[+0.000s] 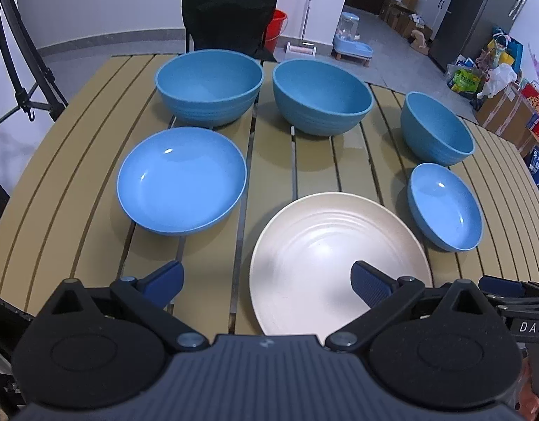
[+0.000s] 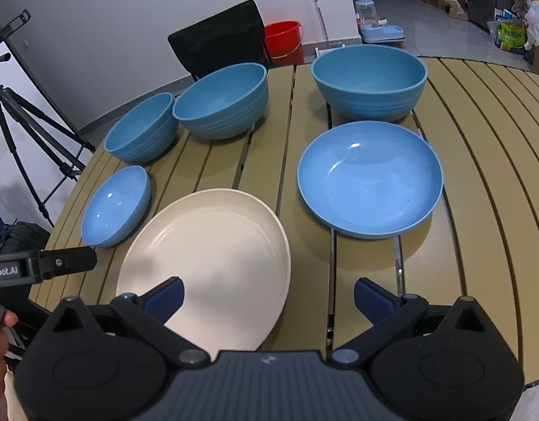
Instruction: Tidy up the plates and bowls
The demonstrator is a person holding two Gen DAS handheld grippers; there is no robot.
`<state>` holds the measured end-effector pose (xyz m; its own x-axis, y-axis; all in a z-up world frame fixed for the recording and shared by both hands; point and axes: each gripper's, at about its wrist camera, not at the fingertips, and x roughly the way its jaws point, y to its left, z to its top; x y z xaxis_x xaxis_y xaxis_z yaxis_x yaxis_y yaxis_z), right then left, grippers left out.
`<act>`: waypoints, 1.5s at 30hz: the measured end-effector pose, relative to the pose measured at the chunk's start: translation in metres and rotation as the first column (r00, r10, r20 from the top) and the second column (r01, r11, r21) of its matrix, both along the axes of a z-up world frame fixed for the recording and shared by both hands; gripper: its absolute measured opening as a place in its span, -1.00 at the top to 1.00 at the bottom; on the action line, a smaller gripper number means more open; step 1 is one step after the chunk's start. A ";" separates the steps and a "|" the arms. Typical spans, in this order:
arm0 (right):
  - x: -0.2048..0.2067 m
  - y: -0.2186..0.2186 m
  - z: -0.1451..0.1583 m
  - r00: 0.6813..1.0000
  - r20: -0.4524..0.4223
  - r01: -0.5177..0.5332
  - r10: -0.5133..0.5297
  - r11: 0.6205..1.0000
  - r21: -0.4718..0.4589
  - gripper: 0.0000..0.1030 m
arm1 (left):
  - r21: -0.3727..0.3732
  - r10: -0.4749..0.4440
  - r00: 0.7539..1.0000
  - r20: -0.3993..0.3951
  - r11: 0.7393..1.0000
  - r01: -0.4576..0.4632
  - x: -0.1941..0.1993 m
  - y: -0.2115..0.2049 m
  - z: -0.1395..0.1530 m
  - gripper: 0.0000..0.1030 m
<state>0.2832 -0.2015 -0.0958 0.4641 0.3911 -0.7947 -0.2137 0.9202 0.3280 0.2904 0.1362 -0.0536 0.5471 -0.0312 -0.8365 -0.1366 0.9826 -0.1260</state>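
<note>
In the left wrist view my left gripper (image 1: pixel 265 273) is open above the near edge of a cream plate (image 1: pixel 325 256). A blue shallow plate (image 1: pixel 181 179) lies to its left and a small blue dish (image 1: pixel 444 207) to its right. Behind stand two large blue bowls (image 1: pixel 209 84) (image 1: pixel 322 94) and a medium blue bowl (image 1: pixel 436 126). In the right wrist view my right gripper (image 2: pixel 269 286) is open, its left finger over the cream plate (image 2: pixel 213 256). There the blue shallow plate (image 2: pixel 369 179) is on the right and the small dish (image 2: pixel 116 205) on the left. Nothing is held.
The dishes sit on a tan slatted table (image 1: pixel 76 193). A black chair (image 1: pixel 230 14) and a red bucket (image 1: pixel 278 28) stand behind it. A tripod (image 2: pixel 20 133) stands at the left. Boxes and bags (image 1: pixel 507 80) clutter the floor at the right.
</note>
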 end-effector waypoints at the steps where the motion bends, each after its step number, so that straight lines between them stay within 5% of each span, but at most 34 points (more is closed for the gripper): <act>1: -0.002 -0.002 0.003 1.000 0.004 0.001 -0.001 1.000 0.001 -1.00 | 0.001 -0.002 1.000 0.004 1.000 0.002 -0.001 -0.002 0.002 -1.00; 25: -0.030 -0.071 0.058 0.989 0.124 0.082 -0.083 0.997 0.015 -1.00 | 0.038 -0.090 0.992 0.089 0.995 0.087 -0.012 -0.071 0.054 -1.00; 45: -0.020 -0.145 0.066 0.970 0.164 0.174 -0.177 0.984 0.034 -1.00 | 0.073 -0.188 0.977 0.100 0.981 0.181 0.017 -0.151 0.058 -1.00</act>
